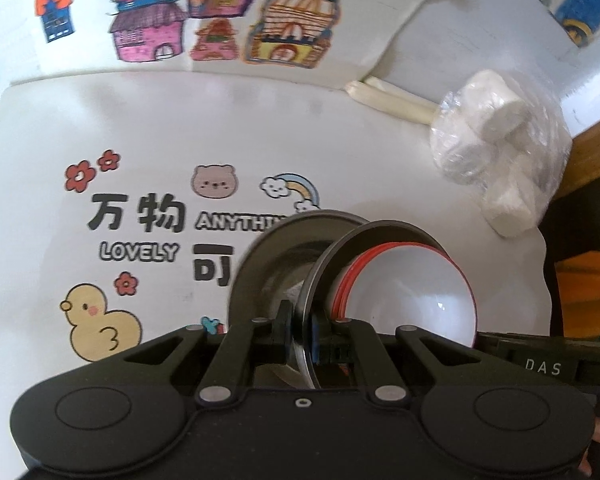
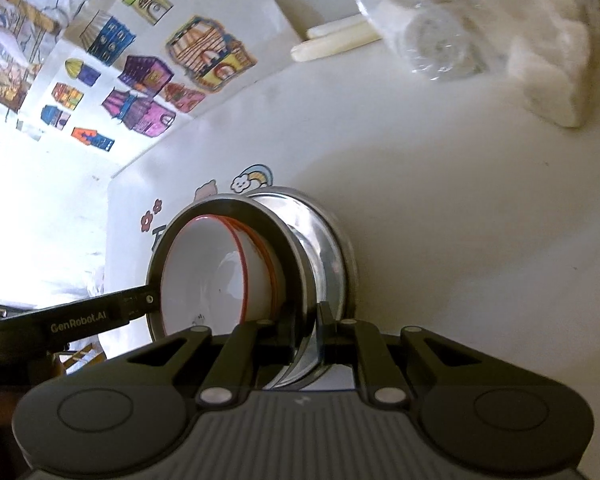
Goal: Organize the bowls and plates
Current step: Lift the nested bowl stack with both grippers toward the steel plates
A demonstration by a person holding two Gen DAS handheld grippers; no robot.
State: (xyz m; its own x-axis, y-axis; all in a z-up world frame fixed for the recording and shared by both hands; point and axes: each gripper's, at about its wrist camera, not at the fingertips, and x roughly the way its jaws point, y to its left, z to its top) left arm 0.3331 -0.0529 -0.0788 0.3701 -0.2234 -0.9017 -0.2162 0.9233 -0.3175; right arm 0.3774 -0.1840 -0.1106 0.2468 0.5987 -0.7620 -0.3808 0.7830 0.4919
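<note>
Nearby, a plastic bag (image 1: 500, 152) lies on the white table (image 1: 180, 128). Both grippers, left (image 1: 300, 336) and right (image 2: 304, 332), pinch the metal bowl (image 1: 320, 280). White bowls (image 1: 412, 292) sit inside it.

White red-rimmed bowls (image 1: 412, 292) nested in steel plate (image 1: 324, 280), tilted on edge above table.

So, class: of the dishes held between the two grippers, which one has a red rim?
The white bowl, the innermost dish, with a thin red line around its lip. It sits inside the steel plates, which are plain grey metal, without colour.
</note>
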